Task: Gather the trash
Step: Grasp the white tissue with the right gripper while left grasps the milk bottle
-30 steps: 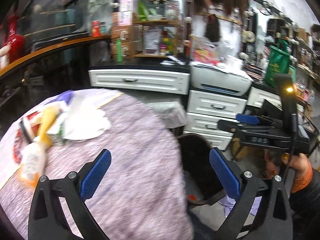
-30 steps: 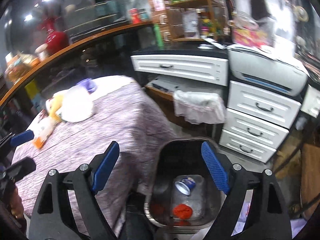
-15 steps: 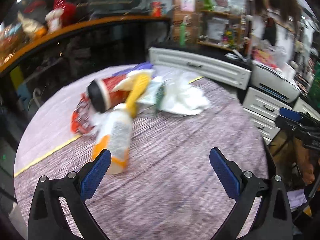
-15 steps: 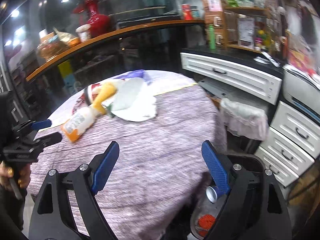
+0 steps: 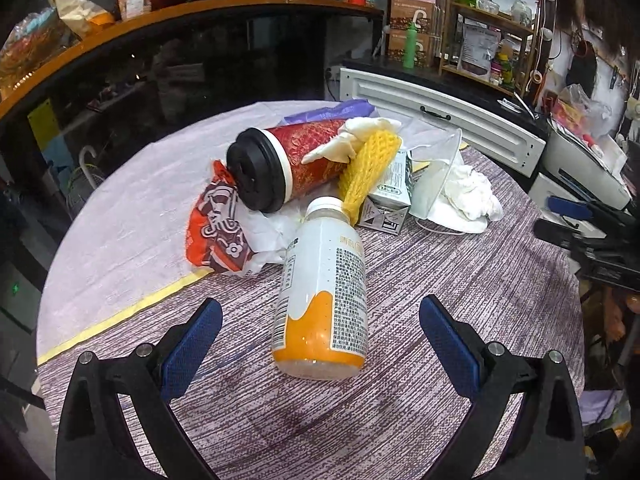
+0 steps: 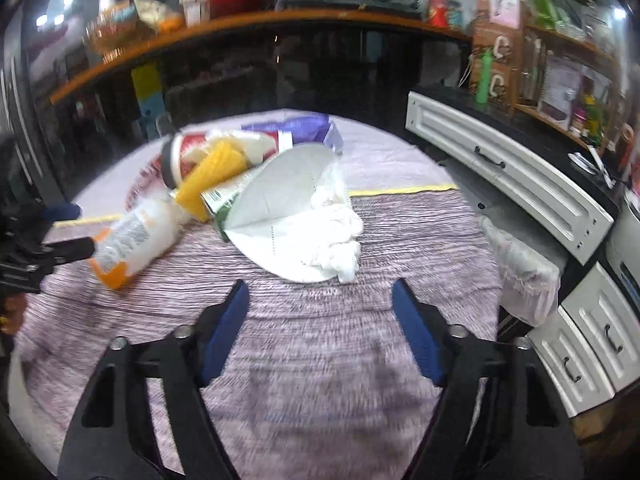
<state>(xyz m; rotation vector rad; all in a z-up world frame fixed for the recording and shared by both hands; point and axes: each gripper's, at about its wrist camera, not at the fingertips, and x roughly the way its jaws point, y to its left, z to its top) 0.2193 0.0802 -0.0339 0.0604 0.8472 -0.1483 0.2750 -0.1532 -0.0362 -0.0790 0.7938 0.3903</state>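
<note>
A heap of trash lies on the round table (image 5: 460, 320). It holds a red paper cup with a black lid (image 5: 288, 168), a yellow foam net (image 5: 370, 168), a small carton (image 5: 388, 200), a white mask (image 5: 436, 184), a crumpled tissue (image 5: 472, 196) and an orange wrapper (image 5: 216, 232). A bottle of orange drink (image 5: 324, 264) lies nearest. Its base sits between the wide jaws of my open left gripper (image 5: 320, 312), and neither pad touches it. My right gripper (image 6: 320, 292) hangs just short of the mask (image 6: 288, 216) and tissue (image 6: 340, 240), jaws closing with nothing between them.
White drawers (image 6: 508, 184) and a plastic-lined bin (image 6: 524, 268) stand to the right of the table. A dark counter with an orange edge (image 5: 160, 16) curves behind it. Each gripper shows at the side of the other's view.
Both grippers have swung left, away from the black bin beside the table and over the tabletop. The trash heap is much closer. The right jaws have narrowed.
</note>
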